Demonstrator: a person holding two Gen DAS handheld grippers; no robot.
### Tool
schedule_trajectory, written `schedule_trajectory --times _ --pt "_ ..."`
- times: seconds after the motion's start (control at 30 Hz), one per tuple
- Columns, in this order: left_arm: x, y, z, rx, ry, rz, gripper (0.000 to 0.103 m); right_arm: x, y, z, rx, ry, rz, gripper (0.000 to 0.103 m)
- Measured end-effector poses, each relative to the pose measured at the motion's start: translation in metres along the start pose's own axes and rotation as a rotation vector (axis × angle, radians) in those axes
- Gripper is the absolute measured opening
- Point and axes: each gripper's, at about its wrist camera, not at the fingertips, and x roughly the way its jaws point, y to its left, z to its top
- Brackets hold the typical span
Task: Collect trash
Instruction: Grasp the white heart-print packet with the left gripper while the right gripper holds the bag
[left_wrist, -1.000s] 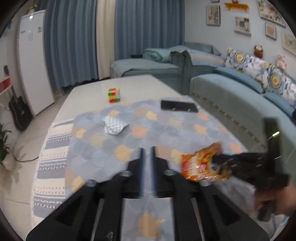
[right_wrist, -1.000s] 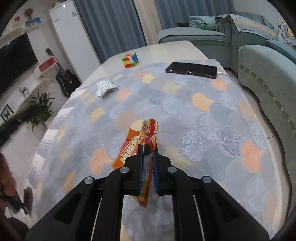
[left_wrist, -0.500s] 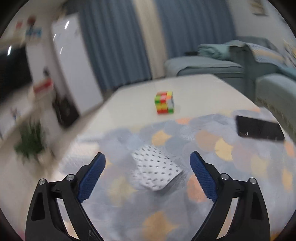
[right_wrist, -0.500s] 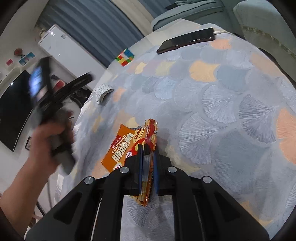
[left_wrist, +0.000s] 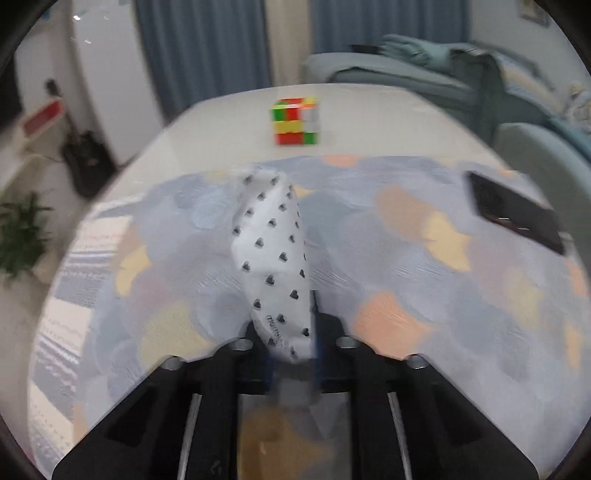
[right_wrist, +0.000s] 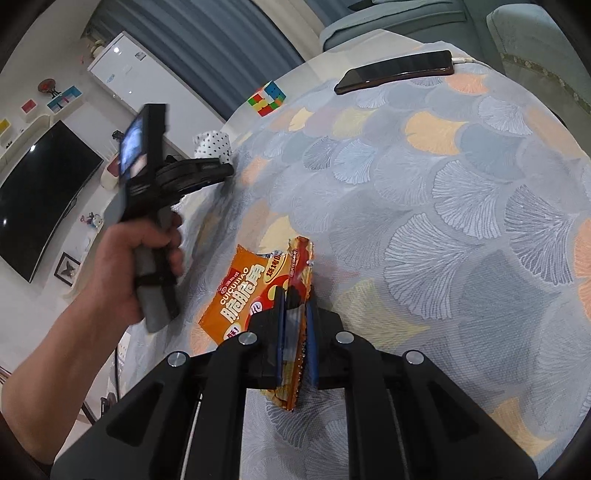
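My left gripper is shut on a white wrapper with black hearts, which stands up between its jaws above the patterned tablecloth. In the right wrist view the left gripper shows at the table's left edge with the white wrapper at its tip. My right gripper is shut on an orange snack bag and holds it just above the cloth.
A Rubik's cube sits on the bare table top beyond the cloth. A black phone lies at the cloth's far right, near the sofa. A plant stands on the floor left of the table.
My left gripper swung left to the white heart wrapper, opened around it, then shut on it and lifted it. My right gripper kept its hold on the orange snack bag.
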Motion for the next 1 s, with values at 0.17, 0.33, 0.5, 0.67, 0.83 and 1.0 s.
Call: schedule_trajectory --times 0.17,0.33,0.5,0.67,0.83,1.0 --pt "-0.053 0.017 -0.012 -0.054 -0.067 -0.157 0.009 -0.001 0.001 0.000 -0.009 0.001 -0.010 0.009" --pt "-0.140 0.011 -0.039 0.064 -0.178 -0.243 0.009 0.000 0.002 0.001 -0.008 0.002 -0.009 0.009" --pt "-0.216 -0.002 -0.091 0.159 -0.194 -0.351 0.009 0.003 0.015 0.001 -0.058 -0.003 -0.020 0.029" --pt "-0.273 0.004 -0.158 0.188 -0.234 -0.393 0.010 0.009 0.042 -0.002 -0.166 -0.007 -0.139 0.040" --pt "-0.300 0.017 -0.212 0.156 -0.256 -0.379 0.010 0.014 0.056 -0.009 -0.238 -0.001 -0.251 0.007" --pt "-0.301 0.014 -0.218 0.230 -0.315 -0.376 0.010 -0.011 0.069 -0.014 -0.313 -0.014 -0.316 0.007"
